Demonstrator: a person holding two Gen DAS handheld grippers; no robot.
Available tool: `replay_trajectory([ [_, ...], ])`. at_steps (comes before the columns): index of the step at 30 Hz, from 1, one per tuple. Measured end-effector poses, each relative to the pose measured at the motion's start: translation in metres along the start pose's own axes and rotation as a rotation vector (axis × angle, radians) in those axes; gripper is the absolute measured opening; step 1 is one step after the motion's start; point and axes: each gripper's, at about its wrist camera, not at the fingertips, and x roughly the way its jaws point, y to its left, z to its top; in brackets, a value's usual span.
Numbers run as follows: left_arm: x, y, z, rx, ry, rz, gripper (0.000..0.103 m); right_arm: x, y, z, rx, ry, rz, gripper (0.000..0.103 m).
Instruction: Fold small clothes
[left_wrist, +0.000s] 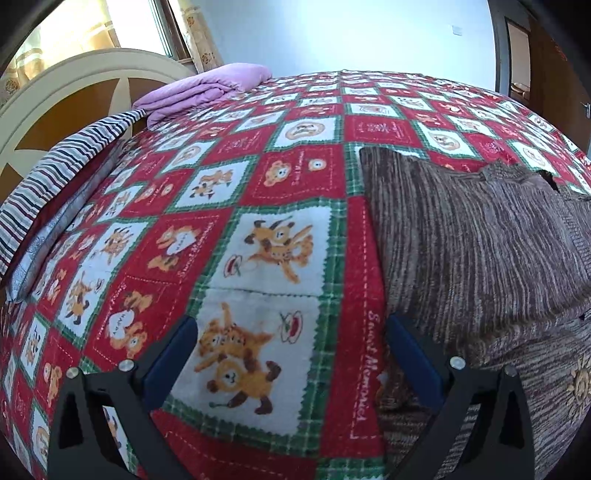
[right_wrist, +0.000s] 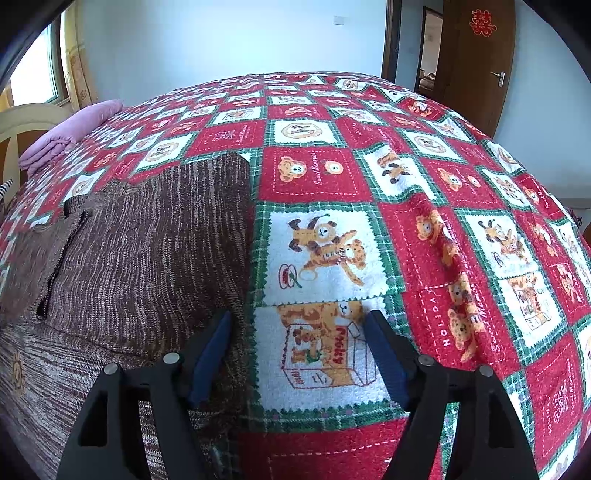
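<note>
A brown knitted sweater (left_wrist: 480, 240) lies partly folded on the red teddy-bear bedspread (left_wrist: 258, 177). In the left wrist view it fills the right side. In the right wrist view the sweater (right_wrist: 147, 251) fills the left side. My left gripper (left_wrist: 291, 328) is open and empty, low over the bedspread, with its right finger at the sweater's left edge. My right gripper (right_wrist: 299, 325) is open and empty, with its left finger over the sweater's right edge and its right finger over the bedspread (right_wrist: 406, 184).
A folded purple blanket (left_wrist: 207, 92) and a striped pillow (left_wrist: 55, 184) lie by the cream headboard (left_wrist: 55, 85) at the far left. A brown door (right_wrist: 476, 55) stands open at the far right. A window (right_wrist: 40, 66) is at the left.
</note>
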Motion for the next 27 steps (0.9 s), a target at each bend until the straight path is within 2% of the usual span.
replay_trajectory([
  [3, -0.003, 0.015, 0.000, -0.059, 0.033, -0.040, 0.103, -0.003, -0.003, 0.000, 0.013, -0.003, 0.016, 0.078],
  [6, -0.006, 0.028, -0.009, -0.097, 0.063, -0.067, 0.103, -0.009, -0.010, -0.002, 0.046, -0.019, 0.067, 0.079],
  [10, -0.020, 0.040, -0.022, -0.135, 0.058, -0.115, 0.103, -0.024, -0.021, -0.010, 0.099, -0.031, 0.105, 0.079],
  [20, -0.073, 0.030, -0.069, -0.042, -0.012, -0.204, 0.103, -0.059, -0.021, -0.056, 0.016, 0.006, 0.124, 0.079],
  [27, -0.098, 0.019, -0.096, 0.038, -0.046, -0.167, 0.103, -0.085, -0.010, -0.084, -0.015, 0.038, 0.173, 0.079],
])
